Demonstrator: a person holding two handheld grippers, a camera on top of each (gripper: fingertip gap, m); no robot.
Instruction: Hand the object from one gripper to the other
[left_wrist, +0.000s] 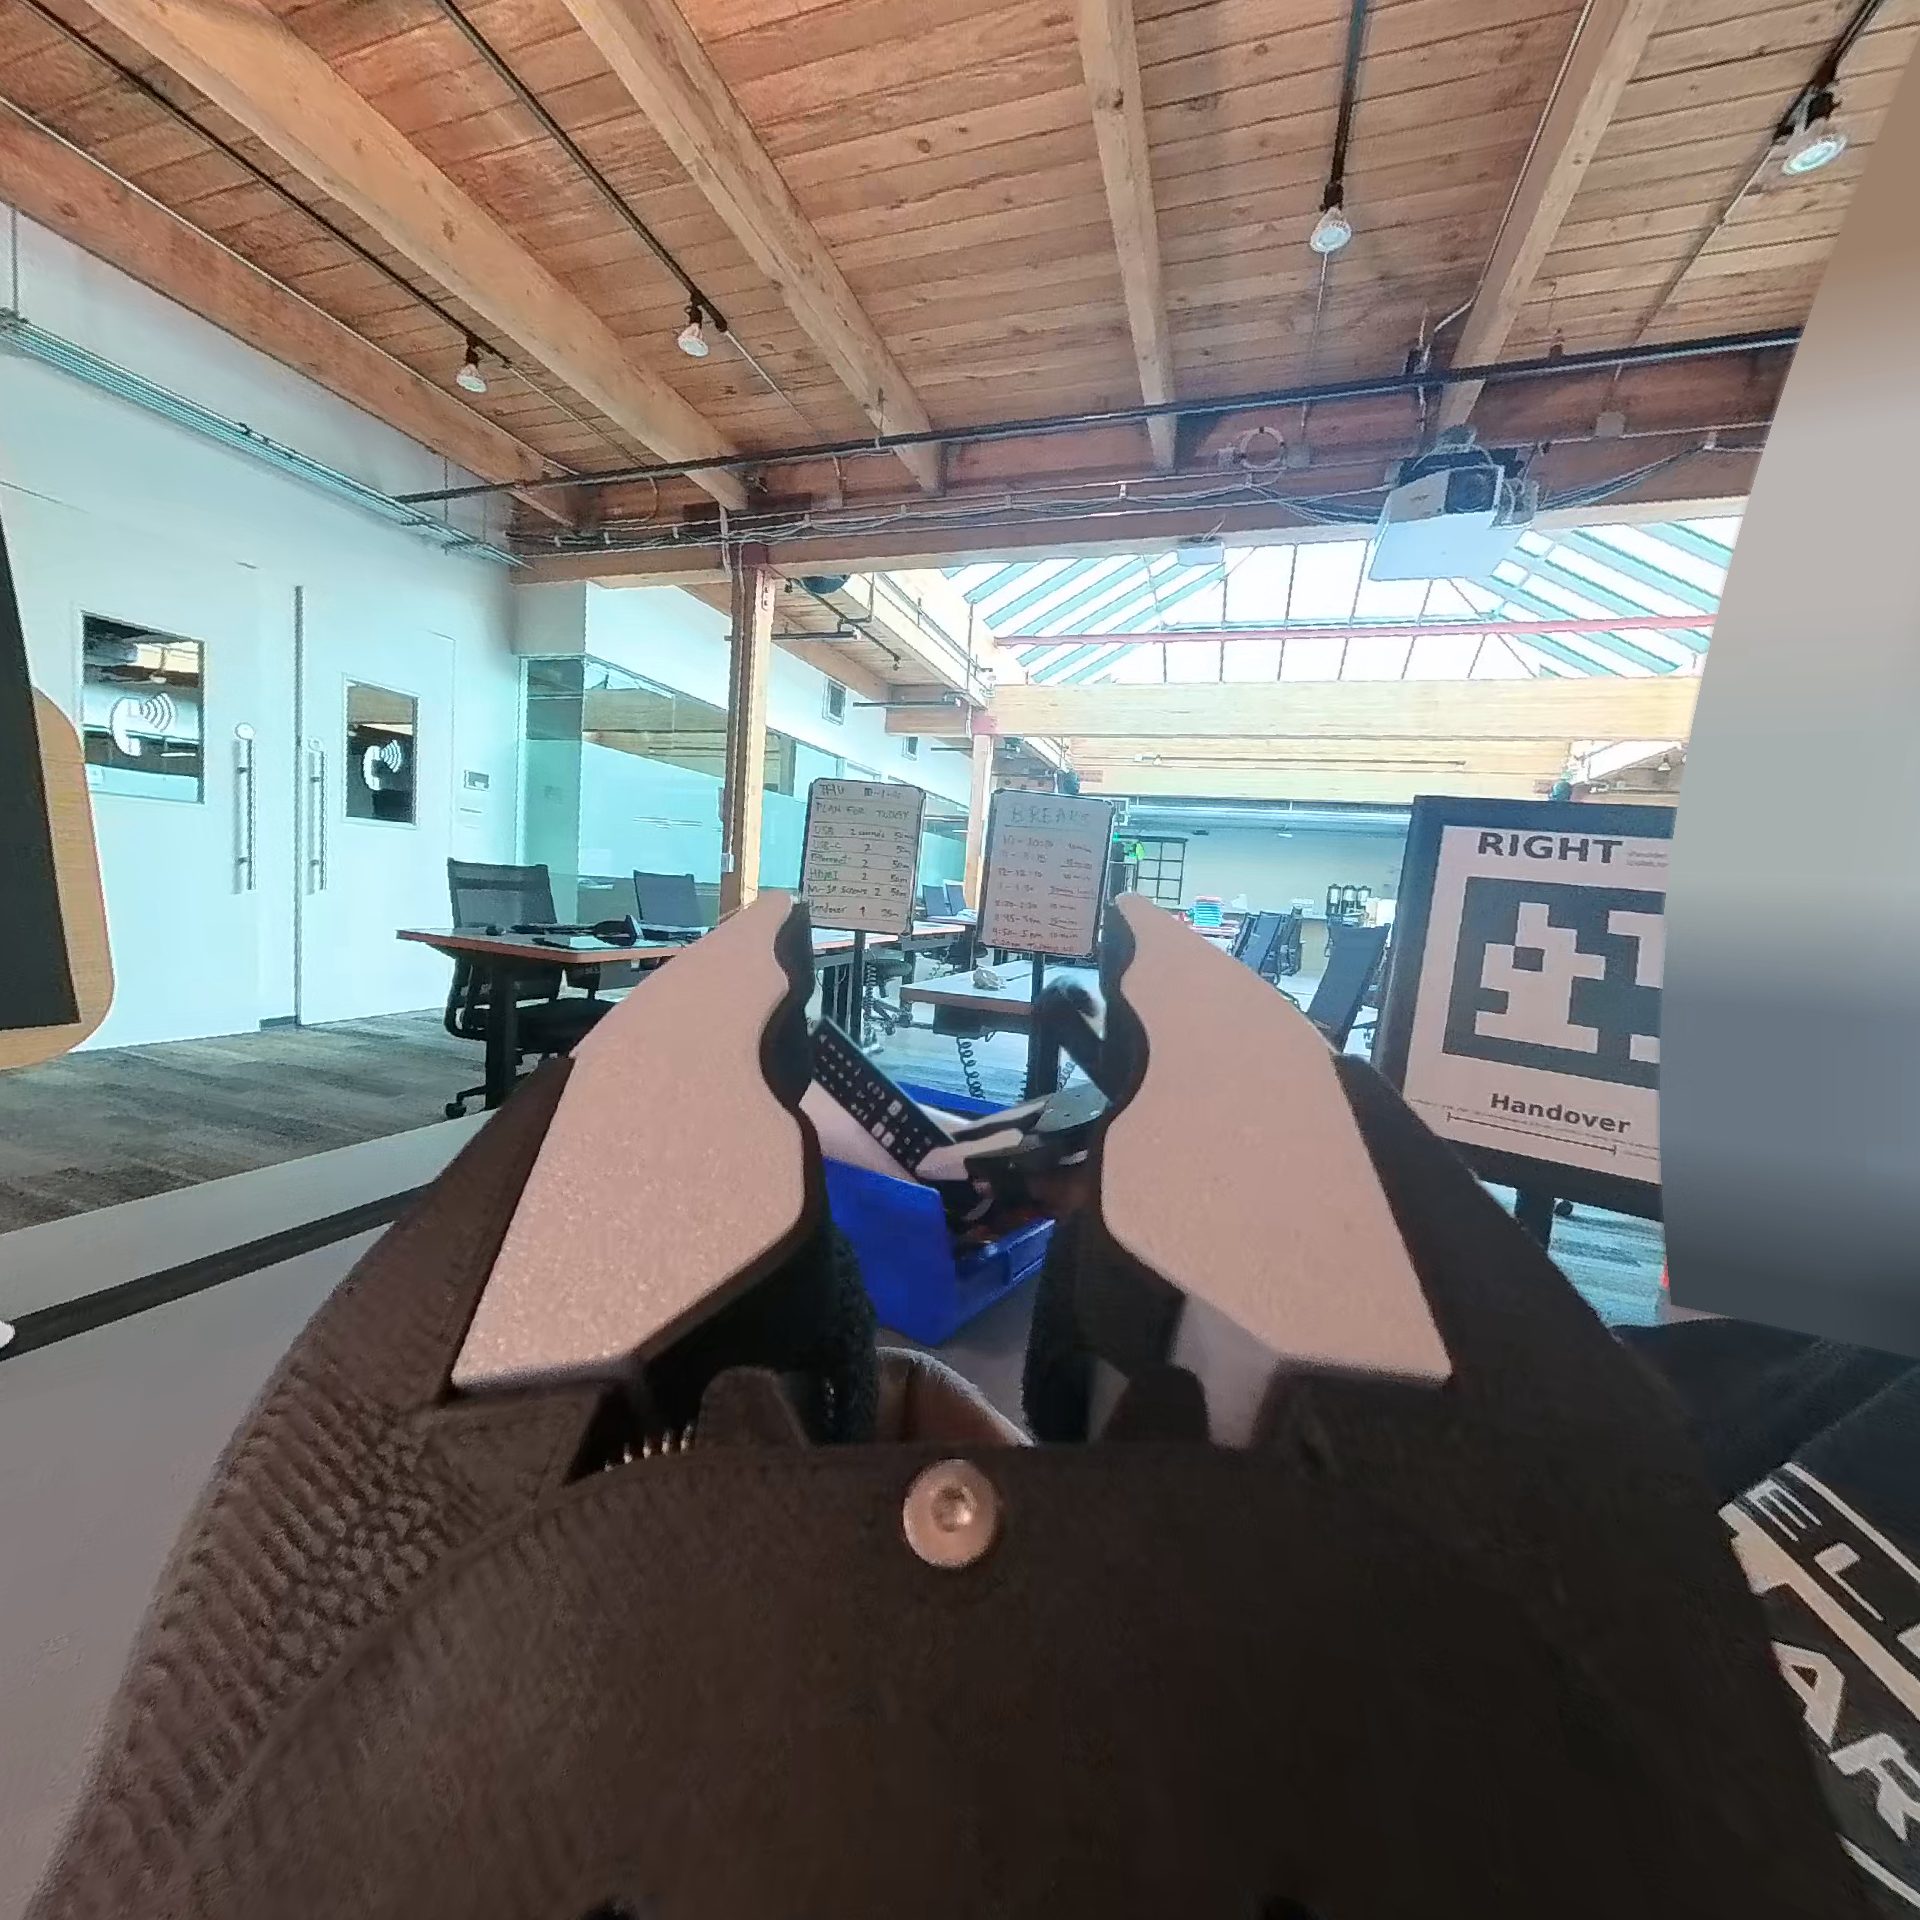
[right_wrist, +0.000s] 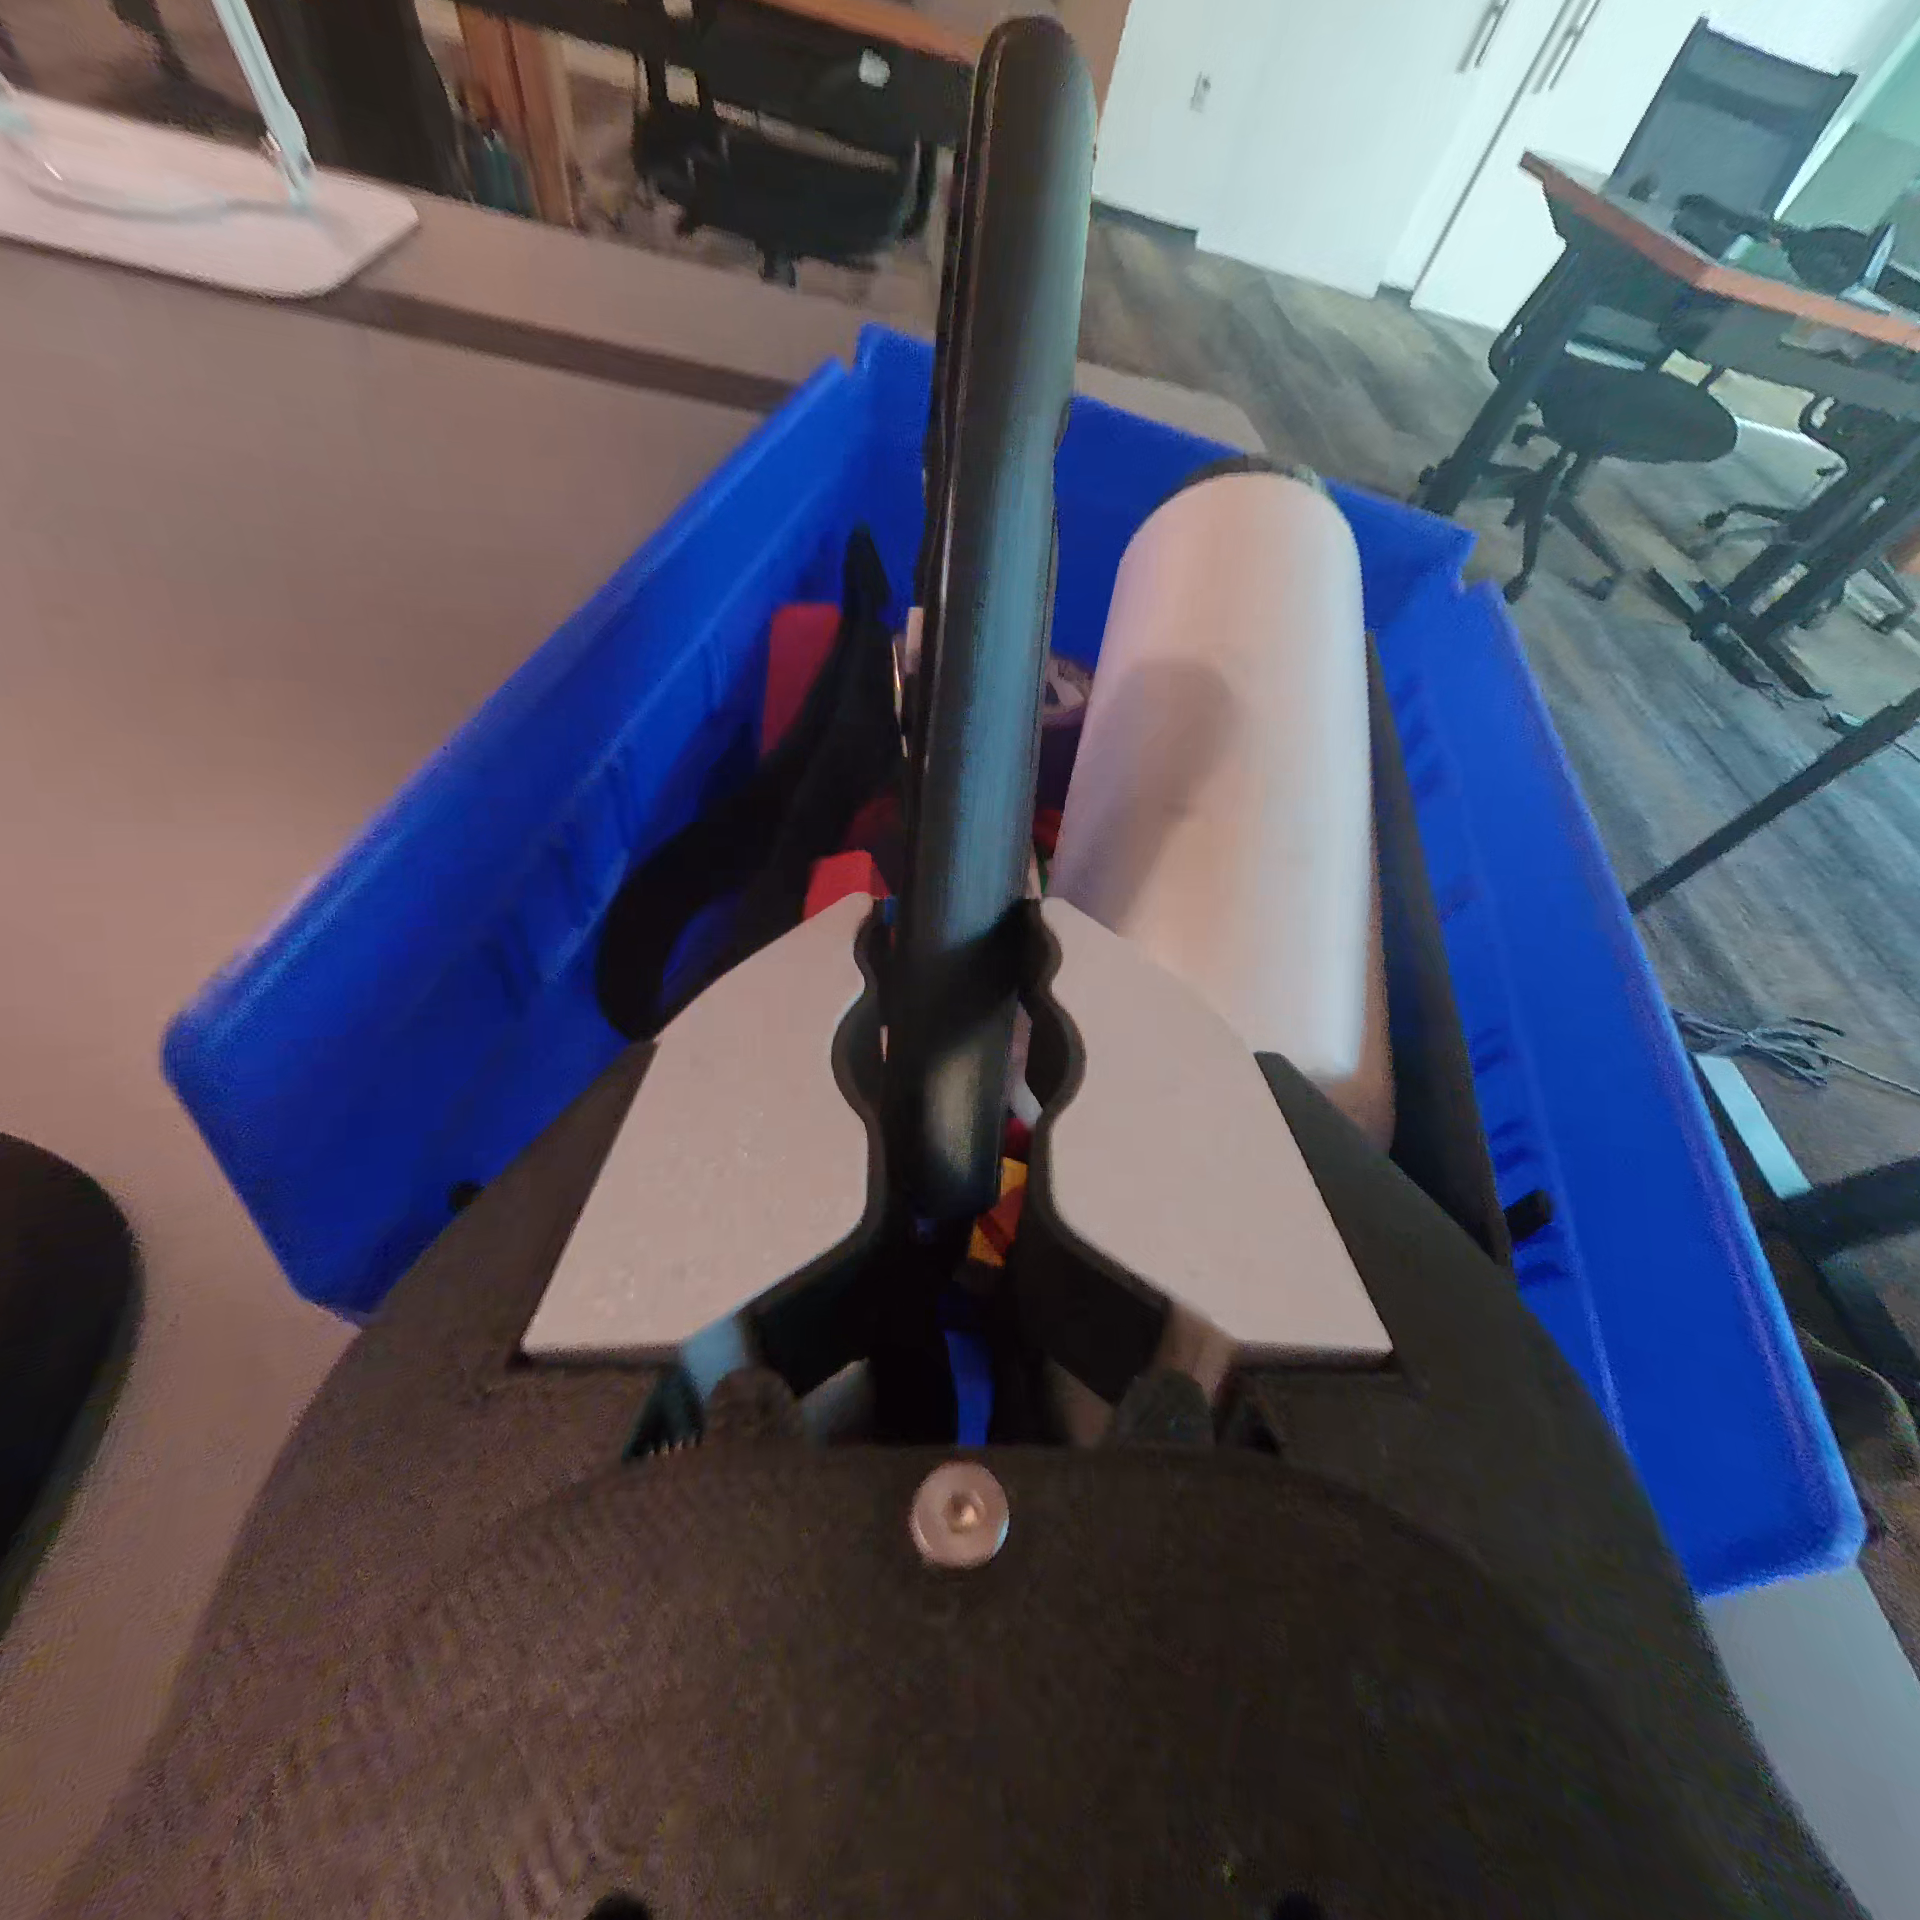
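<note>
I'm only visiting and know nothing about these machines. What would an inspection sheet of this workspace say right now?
Surface: grey tabletop, a blue bin standing on it.
Job's things: black remote control, held above the bin and seen edge-on in the right wrist view.
Clutter: white cylinder and mixed red, black and purple items in the bin; a white stand base at the table's far end.
Grippers: right gripper shut on the remote's lower end; left gripper open, empty, facing the remote.
Cables: a loose bundle on the floor.
Surroundings: office desks, chairs, whiteboards, a marker sign, wooden ceiling.
</note>
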